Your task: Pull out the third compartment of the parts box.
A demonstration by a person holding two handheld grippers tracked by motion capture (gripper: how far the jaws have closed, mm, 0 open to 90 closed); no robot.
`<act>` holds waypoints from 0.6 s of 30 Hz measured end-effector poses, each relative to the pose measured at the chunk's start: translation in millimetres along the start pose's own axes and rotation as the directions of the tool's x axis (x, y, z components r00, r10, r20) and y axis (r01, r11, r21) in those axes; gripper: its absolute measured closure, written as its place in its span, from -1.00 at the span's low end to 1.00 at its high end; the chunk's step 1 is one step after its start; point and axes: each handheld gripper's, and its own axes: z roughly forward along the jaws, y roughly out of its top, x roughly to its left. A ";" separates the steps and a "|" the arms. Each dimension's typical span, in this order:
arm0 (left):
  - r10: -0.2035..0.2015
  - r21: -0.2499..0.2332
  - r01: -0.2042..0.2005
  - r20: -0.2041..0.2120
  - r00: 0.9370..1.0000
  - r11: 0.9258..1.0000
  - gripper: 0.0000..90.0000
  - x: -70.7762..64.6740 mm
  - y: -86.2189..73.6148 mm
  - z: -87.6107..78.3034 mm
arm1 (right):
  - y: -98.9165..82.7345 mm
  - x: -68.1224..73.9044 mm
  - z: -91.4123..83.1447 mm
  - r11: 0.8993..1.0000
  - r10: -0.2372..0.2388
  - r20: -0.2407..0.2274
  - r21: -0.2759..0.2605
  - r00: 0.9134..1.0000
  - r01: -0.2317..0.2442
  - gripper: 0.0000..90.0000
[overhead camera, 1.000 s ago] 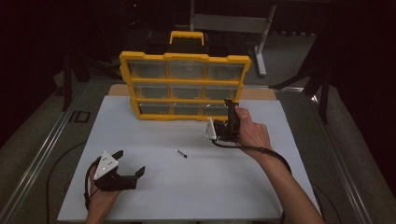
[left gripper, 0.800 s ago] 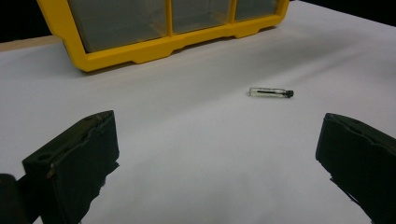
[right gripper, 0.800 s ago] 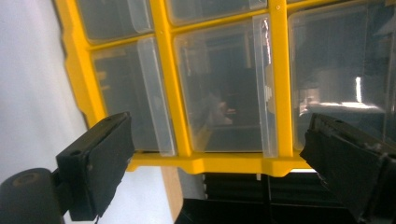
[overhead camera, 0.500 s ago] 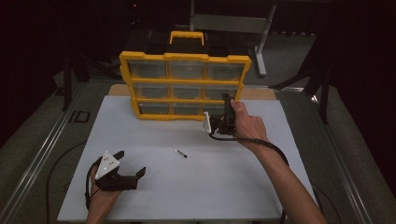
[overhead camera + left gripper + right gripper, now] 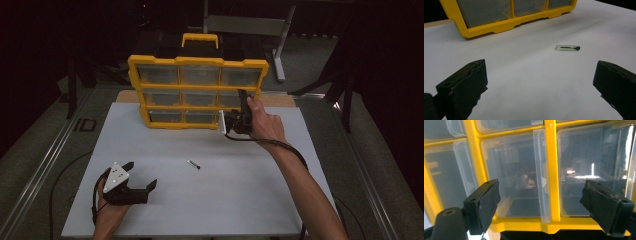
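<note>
Up at the yellow organizer (image 5: 197, 90), which stands tilted at the far end of the white table (image 5: 240, 200), the right gripper (image 5: 239, 114) faces its lower right drawers, its jaws wide with nothing between them, having just been closing a little. Near the table's front edge the left gripper (image 5: 131, 186) rests released, and a small vial (image 5: 568, 47) lies ahead of it, well apart.

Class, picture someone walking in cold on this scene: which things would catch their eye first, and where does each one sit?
First the yellow organizer case, standing tilted at the far edge of the white table, its clear compartments facing the person. Next the right gripper, raised against the case's right side; its jaws have just been closing a little, with nothing between them. Last, a small clear vial lies alone mid-table, ahead of the open left gripper.
</note>
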 end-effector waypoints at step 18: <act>-0.001 0.011 0.001 0.003 1.000 1.000 -1.00 -0.8 -0.7 1.3 | 2.0 -23.7 7.0 0.999 -0.035 0.069 0.002 0.997 0.035 -0.54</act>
